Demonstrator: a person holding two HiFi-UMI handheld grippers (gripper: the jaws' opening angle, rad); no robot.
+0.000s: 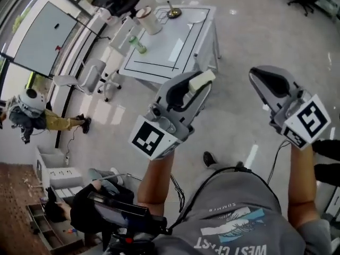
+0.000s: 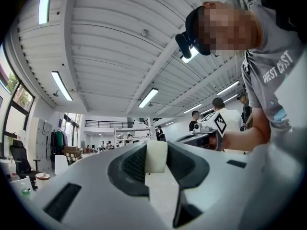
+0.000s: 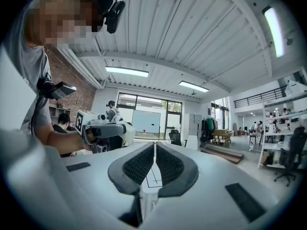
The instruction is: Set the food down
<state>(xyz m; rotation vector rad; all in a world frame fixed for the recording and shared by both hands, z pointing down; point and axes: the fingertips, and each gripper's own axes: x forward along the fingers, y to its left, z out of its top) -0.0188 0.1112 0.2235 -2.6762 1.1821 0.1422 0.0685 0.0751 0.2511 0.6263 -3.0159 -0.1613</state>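
Pinches a pale food block (image 2: 156,156) in the left hand-held gripper (image 1: 198,88), up in the air, well apart from the counter (image 1: 175,49) at 12 o'clock. Holds the right hand-held gripper (image 3: 154,148) at 3 o'clock of it, jaws pressed together on nothing.

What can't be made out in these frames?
- Head view: the kind of food is unclear. It is a pale block mostly covered by the fingers of the left gripper.
- Head view: the items on the white table are too small to identify.
- Right gripper view: the shut fingers of the right gripper hide all but a sliver of the table.
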